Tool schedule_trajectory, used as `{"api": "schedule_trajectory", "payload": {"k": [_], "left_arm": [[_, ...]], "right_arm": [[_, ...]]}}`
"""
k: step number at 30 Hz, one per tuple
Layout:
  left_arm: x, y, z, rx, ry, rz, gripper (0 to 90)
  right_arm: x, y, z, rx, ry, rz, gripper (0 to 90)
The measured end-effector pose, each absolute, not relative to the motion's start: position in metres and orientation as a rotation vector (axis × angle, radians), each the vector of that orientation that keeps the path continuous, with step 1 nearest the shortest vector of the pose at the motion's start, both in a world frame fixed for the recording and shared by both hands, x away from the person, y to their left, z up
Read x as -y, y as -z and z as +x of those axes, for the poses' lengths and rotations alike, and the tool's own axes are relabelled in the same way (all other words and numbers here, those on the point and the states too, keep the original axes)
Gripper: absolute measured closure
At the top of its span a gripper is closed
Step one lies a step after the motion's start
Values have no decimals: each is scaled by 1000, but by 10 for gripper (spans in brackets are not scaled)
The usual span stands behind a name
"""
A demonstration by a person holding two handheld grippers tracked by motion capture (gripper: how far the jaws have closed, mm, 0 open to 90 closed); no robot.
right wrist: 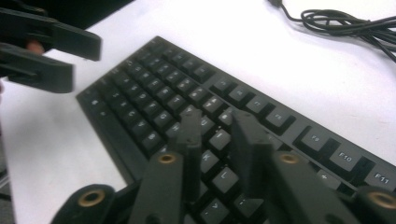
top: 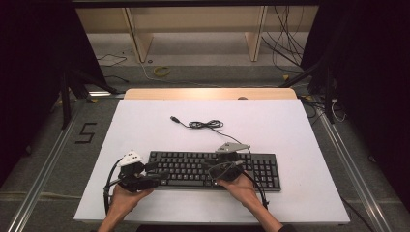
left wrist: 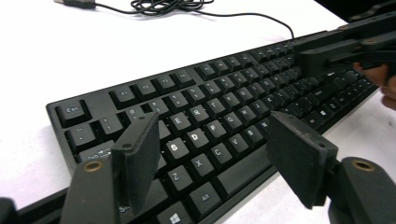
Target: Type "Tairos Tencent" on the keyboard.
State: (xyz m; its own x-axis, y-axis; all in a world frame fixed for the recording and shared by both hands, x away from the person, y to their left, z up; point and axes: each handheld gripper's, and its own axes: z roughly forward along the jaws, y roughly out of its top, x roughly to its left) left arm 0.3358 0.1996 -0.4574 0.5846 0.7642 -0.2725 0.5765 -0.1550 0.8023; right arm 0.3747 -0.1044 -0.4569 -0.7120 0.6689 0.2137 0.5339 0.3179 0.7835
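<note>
Left black two-jaw gripper (top: 155, 177), held in the person's left hand (top: 126, 194): positioned over the left end of the flat black plastic computer keyboard (top: 193, 159), jaws spread wide with nothing between them. Seen in the left gripper view (left wrist: 212, 163) hanging above the letter keys, S, D and C visible in the gap; contact with the keys cannot be confirmed.

Keyboard lying flat on the white rectangular table top (top: 290, 130), near the front edge, long side across the table. Thin black cable (top: 205, 124) running from the keyboard's rear, bundled in a loose coil behind it, plug end resting free on the white surface.

Right black two-jaw gripper (top: 212, 170), held in the right hand (top: 239, 186): over the keyboard's right-centre section, grey three-cornered plate (top: 232, 147) on top. In the right gripper view (right wrist: 217, 135), jaws close together with a narrow gap, gripping nothing, tips low over the keys; touching or not cannot be told.
</note>
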Motion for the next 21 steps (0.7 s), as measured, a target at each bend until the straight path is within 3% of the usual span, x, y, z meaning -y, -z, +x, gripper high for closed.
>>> {"api": "schedule_trajectory", "payload": {"k": [8,21], "left_arm": [[-198,457,332,-1071,-248,1832,308],[-198,460,327,-1067,-246,1826,277]], "right_arm": [[95,462,381,-2447,-1290,1120,900],[78,469,392,-2481,-1222,1133,900]]}}
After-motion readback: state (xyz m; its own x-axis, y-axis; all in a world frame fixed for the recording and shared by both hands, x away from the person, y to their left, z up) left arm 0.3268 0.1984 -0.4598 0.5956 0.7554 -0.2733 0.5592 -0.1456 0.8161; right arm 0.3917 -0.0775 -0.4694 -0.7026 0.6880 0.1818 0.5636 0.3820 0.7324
